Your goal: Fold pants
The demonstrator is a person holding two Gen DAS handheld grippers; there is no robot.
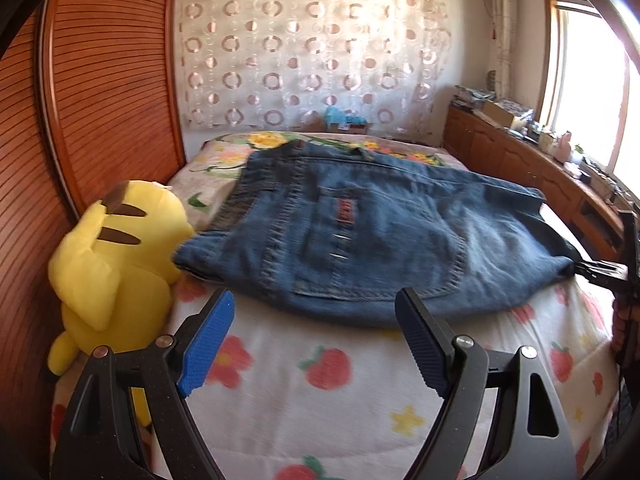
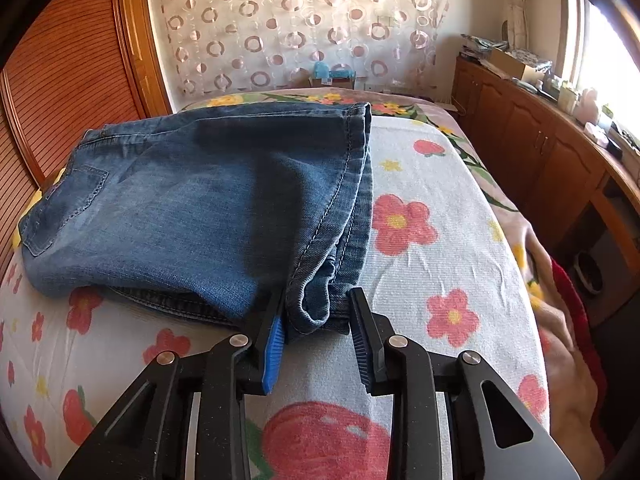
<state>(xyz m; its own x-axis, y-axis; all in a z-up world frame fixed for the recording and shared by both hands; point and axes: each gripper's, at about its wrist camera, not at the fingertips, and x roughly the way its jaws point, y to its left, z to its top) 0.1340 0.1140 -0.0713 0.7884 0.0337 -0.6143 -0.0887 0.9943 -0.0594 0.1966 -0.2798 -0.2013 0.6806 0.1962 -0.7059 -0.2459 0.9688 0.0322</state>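
Observation:
Blue denim pants [image 1: 360,232] lie folded on the flowered bedspread, back pocket up; they also show in the right wrist view [image 2: 192,208]. My left gripper [image 1: 316,304] is open and empty, just short of the pants' near edge. My right gripper [image 2: 318,304] is open, its two fingers on either side of the folded leg hems [image 2: 320,312] at the pants' near right corner. The left finger lies partly under the denim. The right gripper also shows at the right edge of the left wrist view [image 1: 600,272], at the pants' corner.
A yellow plush toy [image 1: 116,276] sits at the bed's left side, touching the pants' waist end. A slatted wooden wardrobe [image 1: 100,80] stands on the left. Wooden cabinets [image 2: 540,152] with clutter run along the right under the window. The bedspread [image 2: 432,200] reaches the right bed edge.

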